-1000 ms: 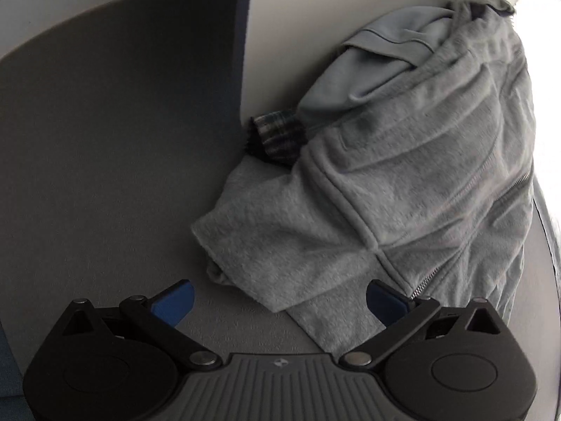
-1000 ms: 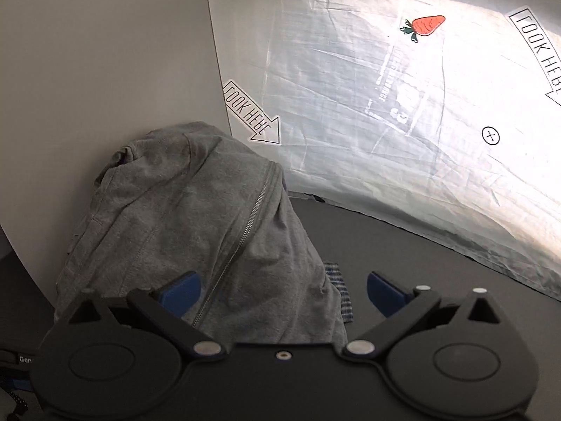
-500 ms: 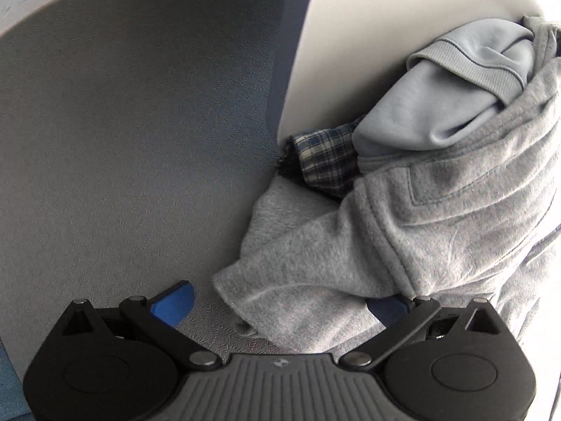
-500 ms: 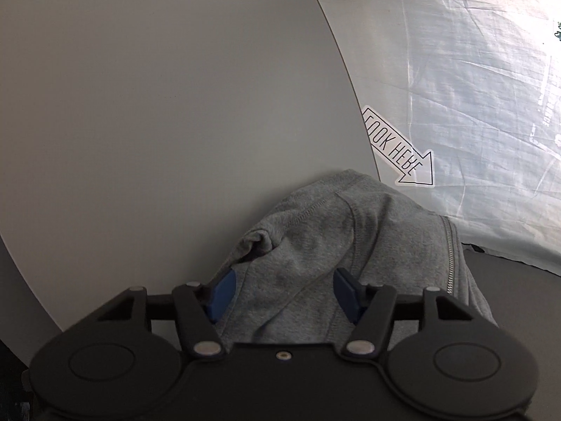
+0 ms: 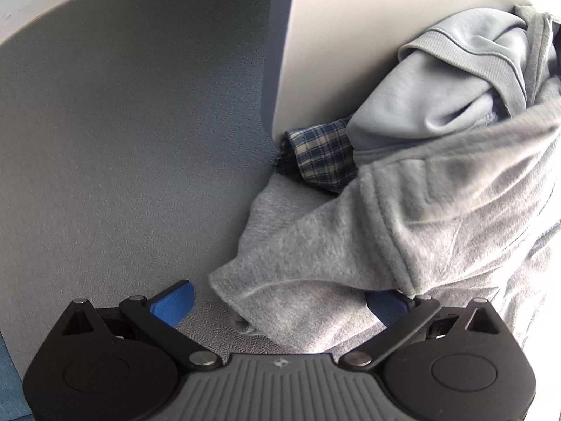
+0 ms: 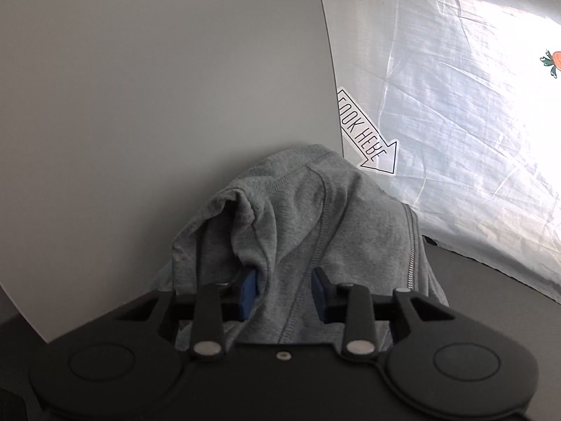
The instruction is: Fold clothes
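With the grey zip hoodie (image 6: pixel 315 231) heaped against the white wall (image 6: pixel 157 105), we close our right gripper (image 6: pixel 284 293) on a thick ridge of it, aiming to pinch one layer, while our left gripper (image 5: pixel 277 301) stays spread, grasping nothing.

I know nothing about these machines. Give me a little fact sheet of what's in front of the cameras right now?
Setting: dark grey surface with a white board behind the clothes
Top garment: grey zip hoodie, heaped, not yet folded
Beneath it: light blue sweatshirt and a blue plaid cloth, partly buried
Left tool: wide open, hoodie edge between its fingers, not pinched
Right tool: jaws closing, a hoodie fold between them
Backdrop: crinkled white sheet with an arrow sticker
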